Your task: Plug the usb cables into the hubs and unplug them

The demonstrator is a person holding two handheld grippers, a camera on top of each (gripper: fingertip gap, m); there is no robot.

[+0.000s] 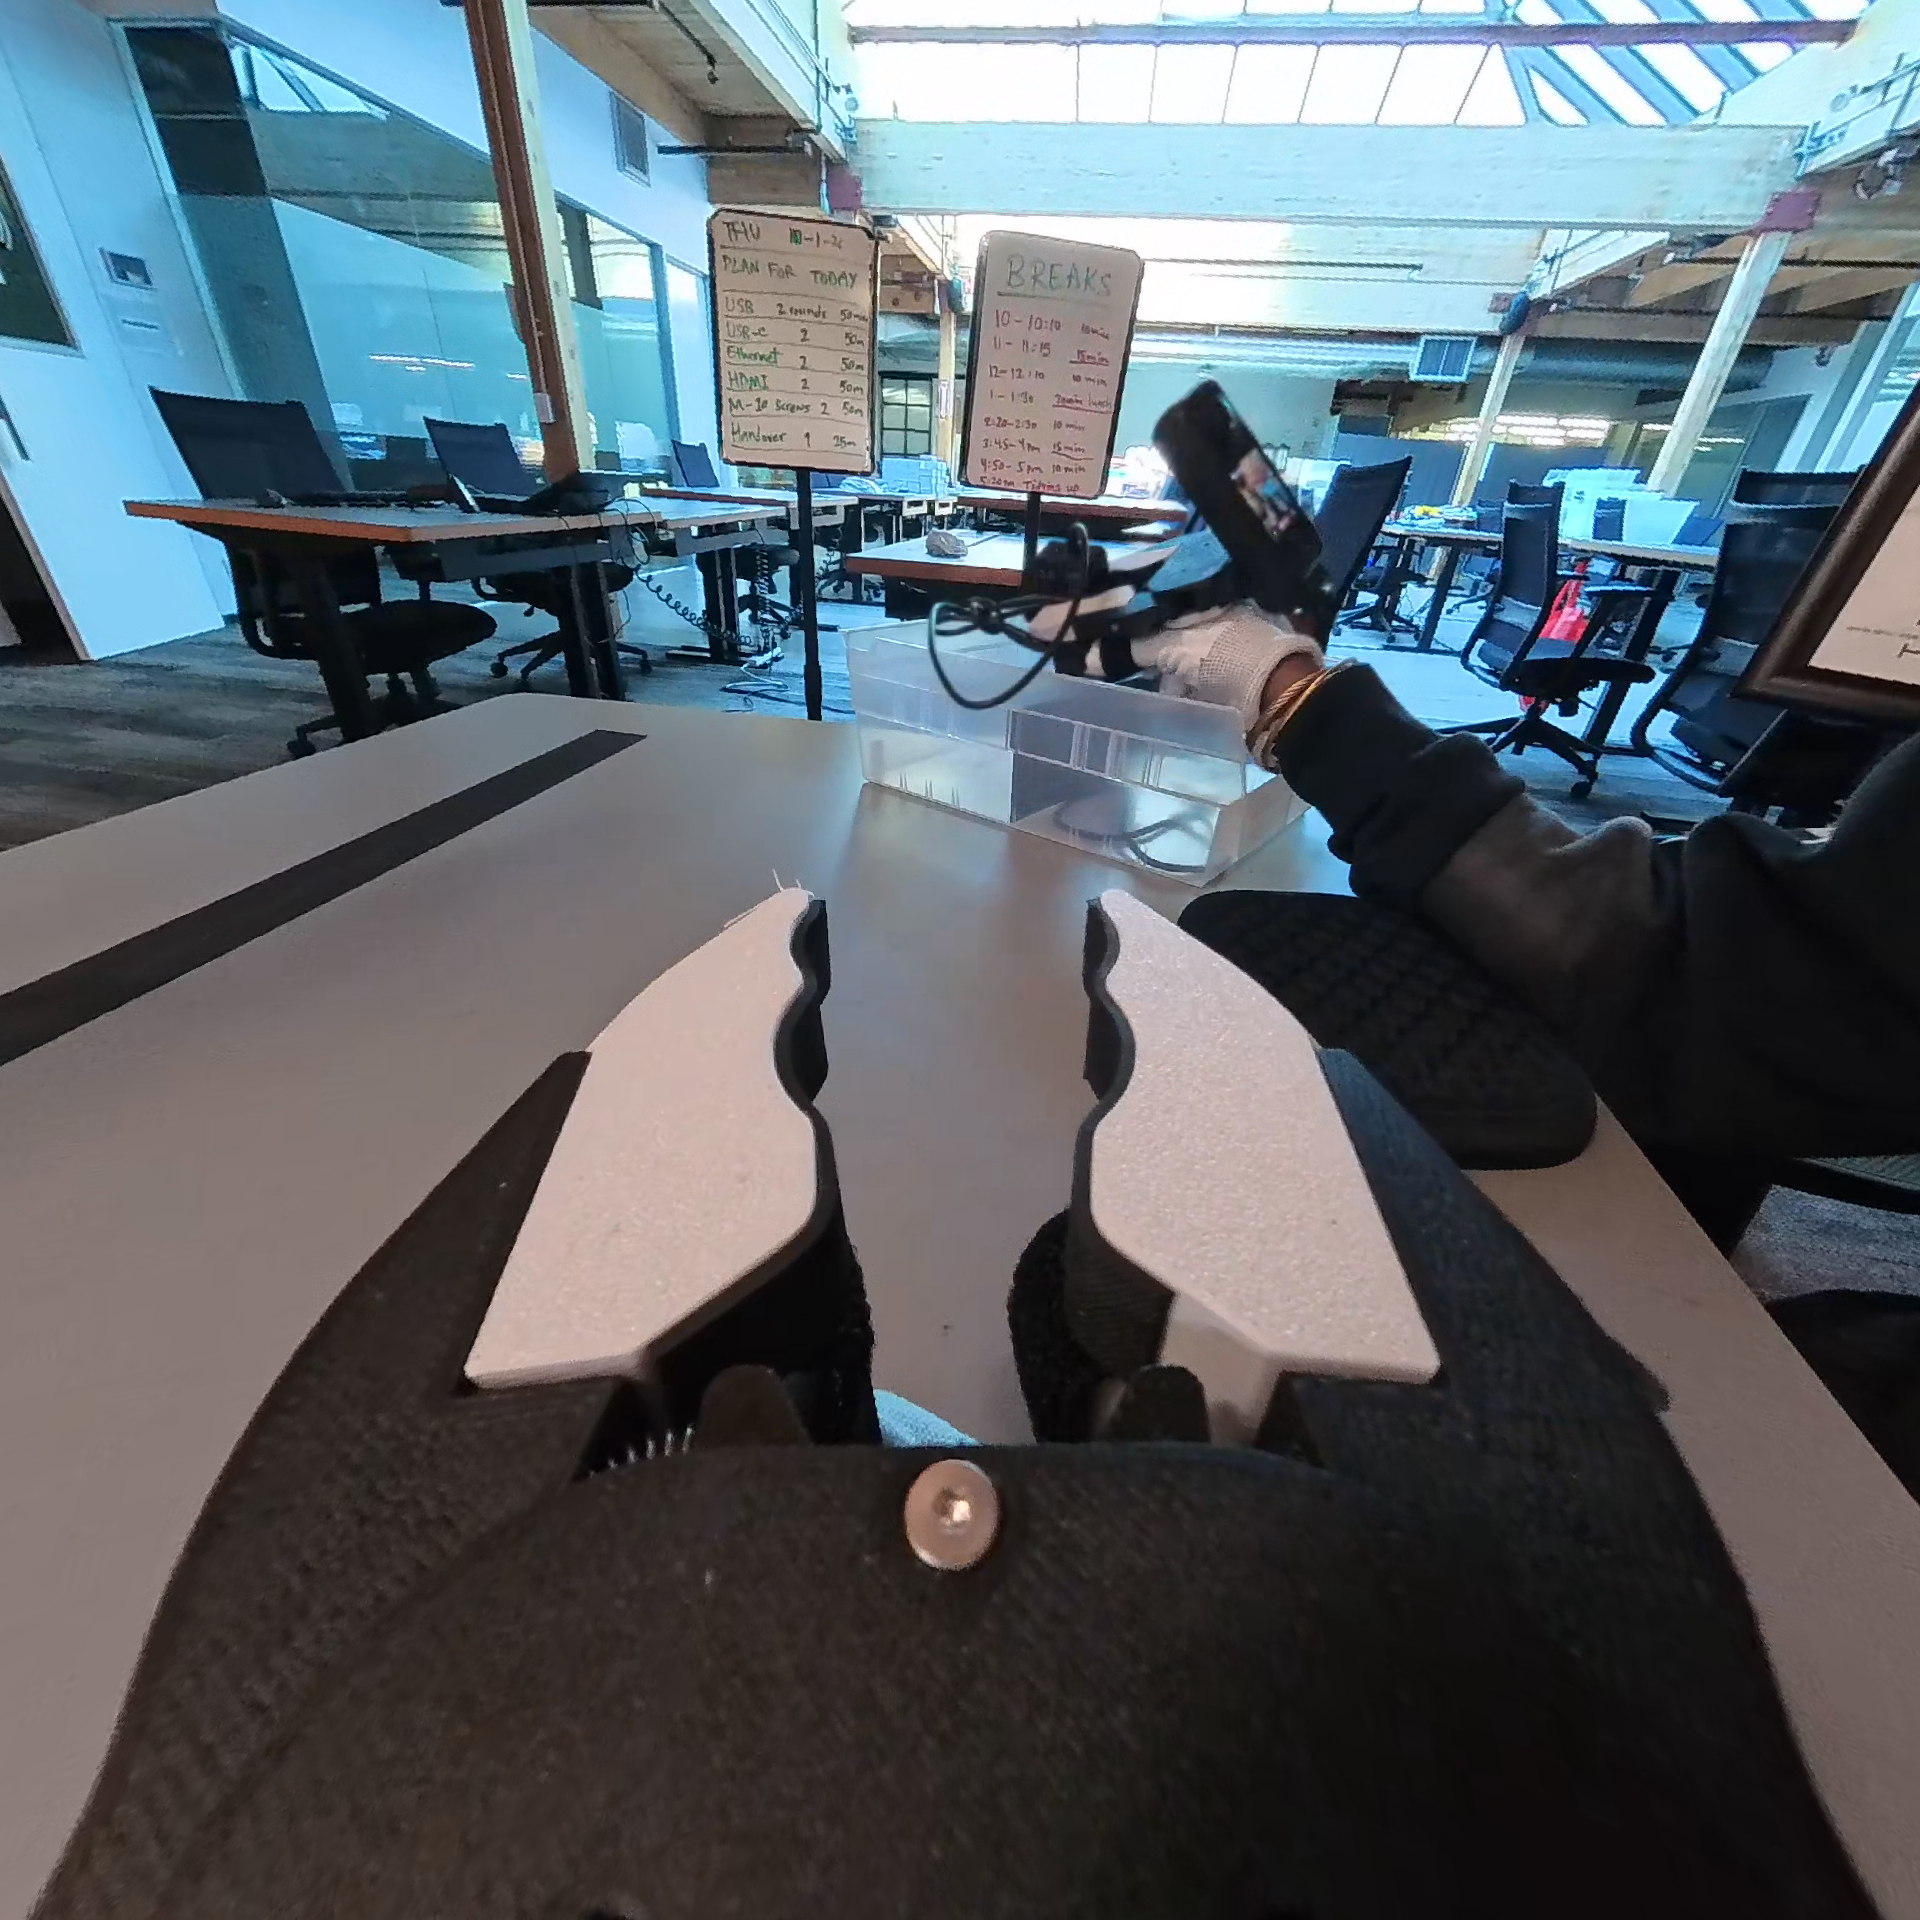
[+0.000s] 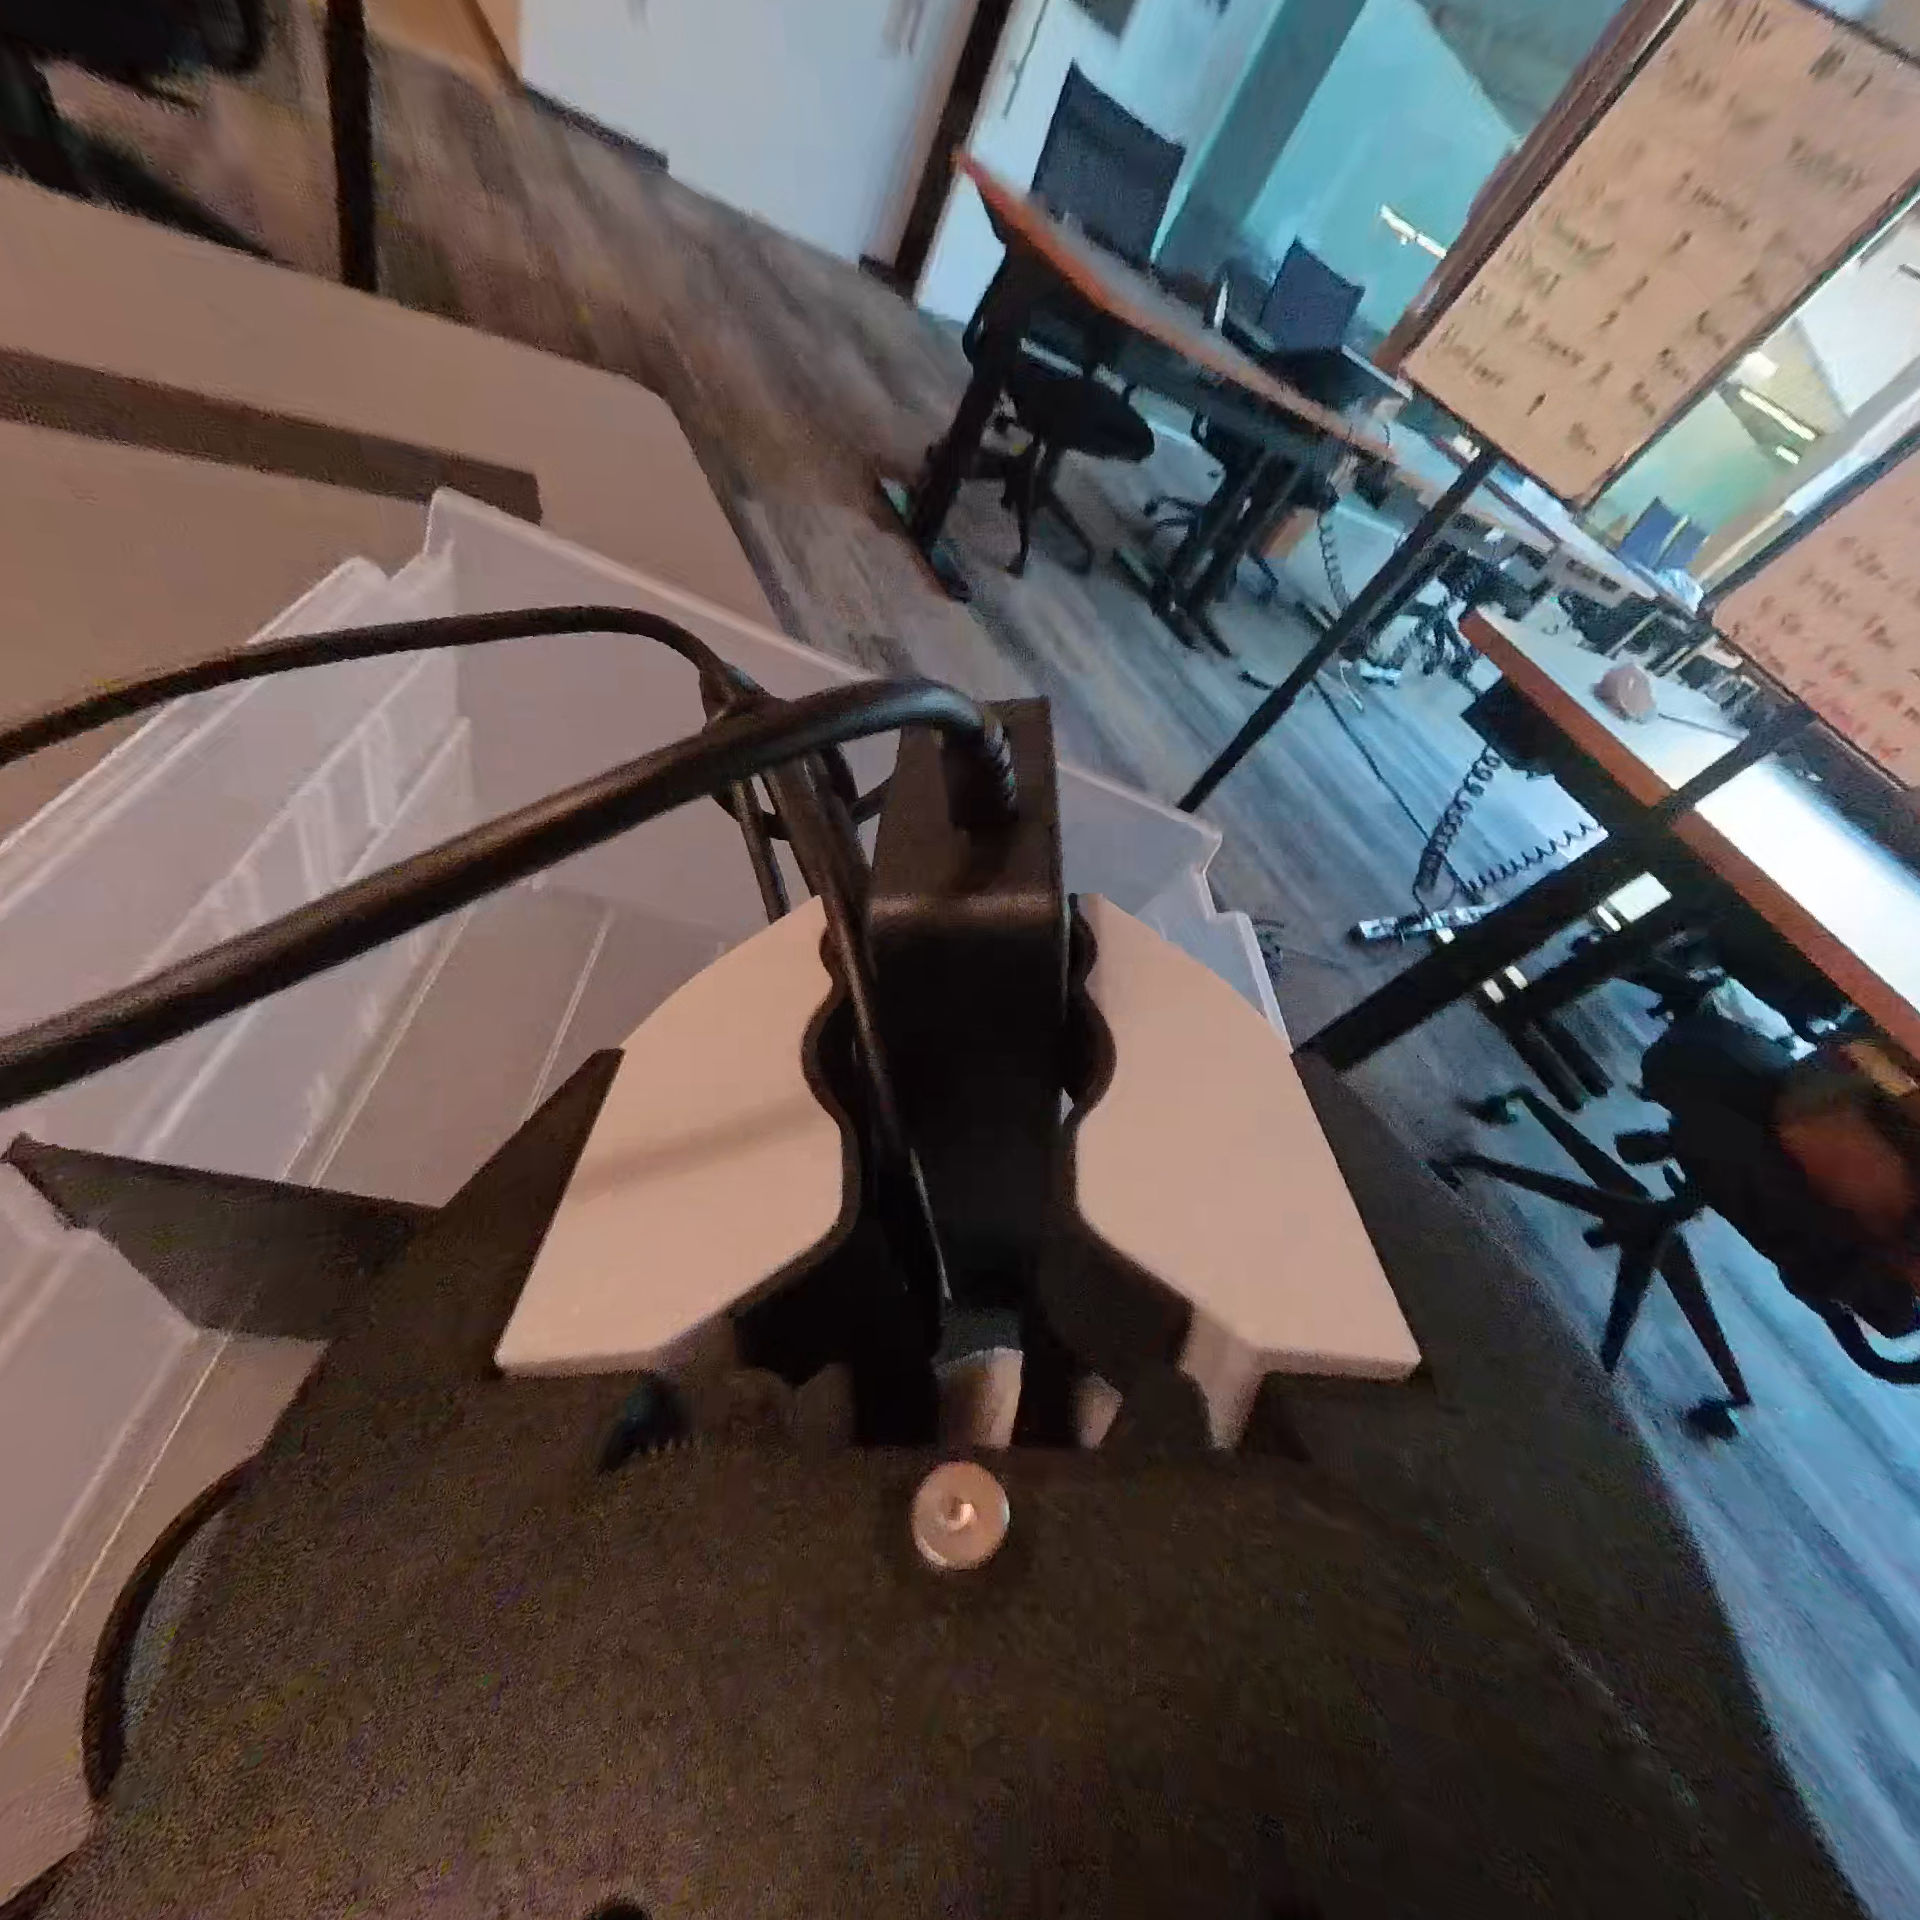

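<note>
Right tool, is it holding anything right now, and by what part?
Yes: the right tool is shut on a black box-shaped USB hub, gripping its flat sides, with black cables trailing off. The left tool is open, empty.

Grey table (image 1: pixel 416 1039) with dark strip (image 1: pixel 312 883), clear plastic bin (image 1: pixel 1091 769) resting on it, possibly holding cables

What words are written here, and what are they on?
I won't copy out writing; here is where it stands.
Left whiteboard: handwritten lines, black and green.
Right whiteboard: handwritten lines, some underlined red.
Framed page: print too cut off to read.
</note>
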